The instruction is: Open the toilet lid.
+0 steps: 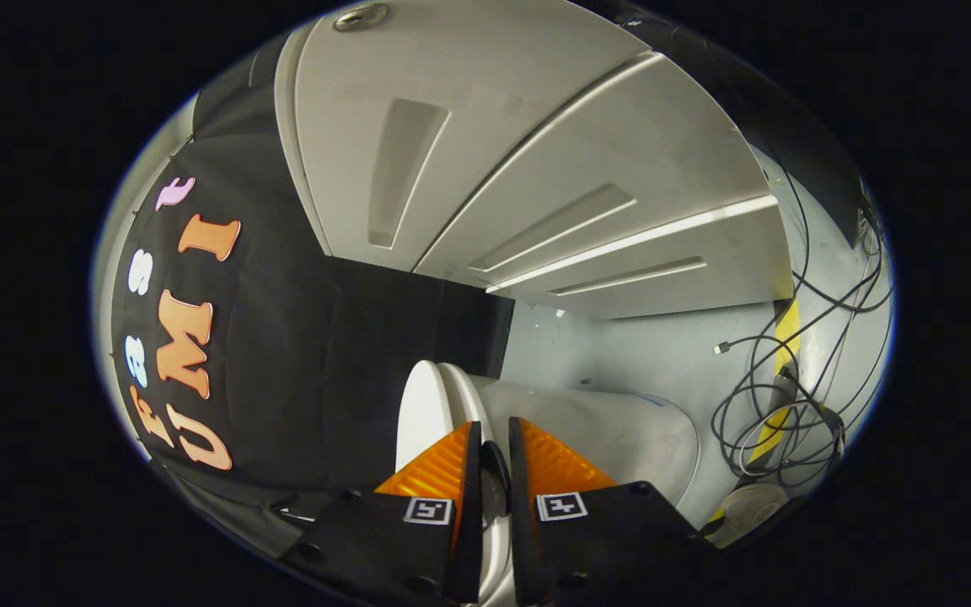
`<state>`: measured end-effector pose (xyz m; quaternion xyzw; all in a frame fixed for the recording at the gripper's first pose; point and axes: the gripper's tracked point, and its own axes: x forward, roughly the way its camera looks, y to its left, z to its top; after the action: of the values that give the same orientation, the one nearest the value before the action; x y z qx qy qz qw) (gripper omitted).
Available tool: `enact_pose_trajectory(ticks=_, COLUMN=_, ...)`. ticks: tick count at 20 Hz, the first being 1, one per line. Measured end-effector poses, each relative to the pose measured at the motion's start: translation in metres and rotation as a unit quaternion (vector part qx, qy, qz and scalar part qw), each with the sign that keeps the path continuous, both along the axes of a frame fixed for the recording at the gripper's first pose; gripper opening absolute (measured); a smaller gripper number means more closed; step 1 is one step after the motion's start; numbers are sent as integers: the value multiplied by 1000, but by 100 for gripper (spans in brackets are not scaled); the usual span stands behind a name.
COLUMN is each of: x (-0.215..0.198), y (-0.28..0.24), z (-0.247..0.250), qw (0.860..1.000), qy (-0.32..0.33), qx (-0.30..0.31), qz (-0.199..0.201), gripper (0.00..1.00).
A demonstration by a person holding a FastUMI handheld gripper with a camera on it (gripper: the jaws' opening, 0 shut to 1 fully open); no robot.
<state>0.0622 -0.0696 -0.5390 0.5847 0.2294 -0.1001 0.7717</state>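
Observation:
The view is rolled on its side, with the floor off to the right. The white toilet lid (421,409) shows just beyond the fingers, with the seat rim (462,394) right against it and the pale bowl (620,434) on the floor side. My gripper (495,459) is nearly closed, leaving a narrow gap. The lid's front edge (494,527) runs into that gap, with one finger (443,472) on the lid's outer face and the other finger (555,470) on the bowl side. A dark slit shows between lid and seat at the fingertips.
Black booth cloth (300,354) stands behind the toilet. Large grey-white panels (553,169) rise beyond it. Loose black cables (789,396) and yellow-black tape (785,337) lie on the pale floor beside the bowl, next to a round white object (751,506).

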Motion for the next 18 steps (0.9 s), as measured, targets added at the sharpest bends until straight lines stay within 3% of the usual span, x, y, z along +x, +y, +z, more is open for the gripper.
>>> enact_pose_trajectory(ticks=5, x=-5, y=3, z=27, qw=999, qy=-2, qx=-28, qz=17, gripper=18)
enact_pose_trajectory(ticks=7, x=-2, y=6, z=38, qw=1000, qy=3, qx=-26, qz=16, gripper=9)
enact_pose_trajectory(ticks=16, x=-2, y=30, z=126, qw=995, qy=-50, qx=-83, qz=39, gripper=9)
enact_pose_trajectory(ticks=18, x=10, y=31, z=146, qw=991, qy=-69, qx=-111, qz=27, gripper=9)
